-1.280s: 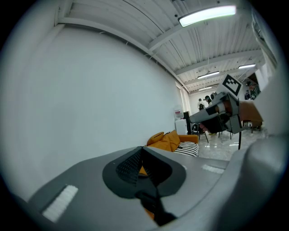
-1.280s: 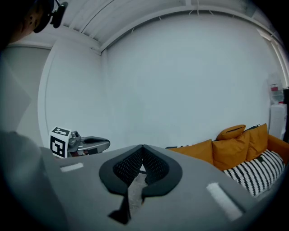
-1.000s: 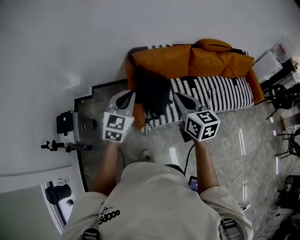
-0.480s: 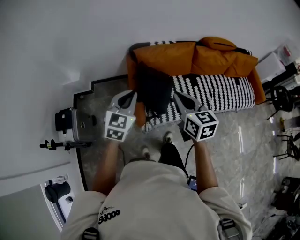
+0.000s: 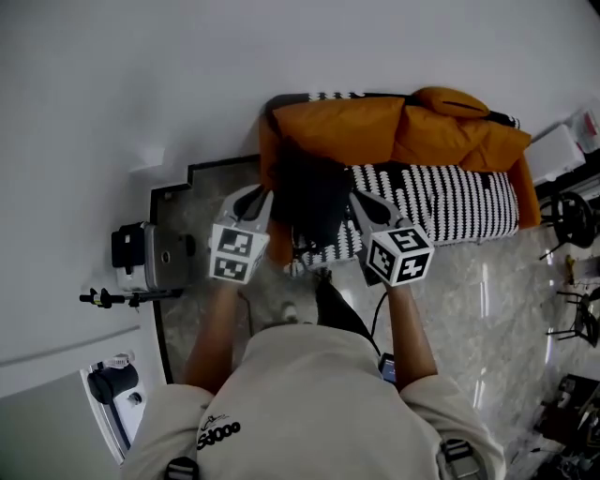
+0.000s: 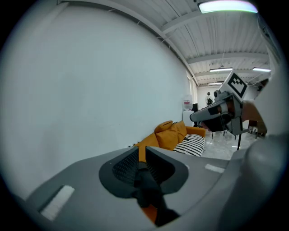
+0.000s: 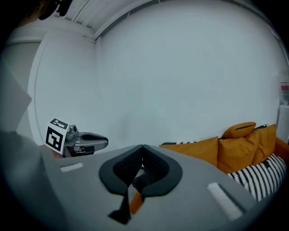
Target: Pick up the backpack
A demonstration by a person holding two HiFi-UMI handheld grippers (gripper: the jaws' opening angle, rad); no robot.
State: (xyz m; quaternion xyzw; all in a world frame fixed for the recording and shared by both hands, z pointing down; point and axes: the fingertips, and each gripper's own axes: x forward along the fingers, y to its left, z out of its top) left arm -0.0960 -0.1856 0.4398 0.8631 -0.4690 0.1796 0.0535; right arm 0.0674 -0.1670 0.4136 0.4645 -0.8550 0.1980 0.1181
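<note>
At the sofa [image 5: 441, 131], the backpack [image 5: 309, 192] strap [image 6: 146, 189] has just been let loose by the parted left fingers [image 6: 124, 168]; the backpack is held only by the closed right fingers [image 7: 158, 169].

layout: backpack [image 5: 307, 192] at sofa's [image 5: 441, 192] left end; sofa against wall [image 5: 187, 75]

You work in bright, even light from a ceiling strip [image 6: 226, 6]; the floor [image 5: 483, 281] throws back pale streaks. The backpack [image 5: 309, 192] shows black, detailless. Gripper views bend and darken at their edges.
</note>
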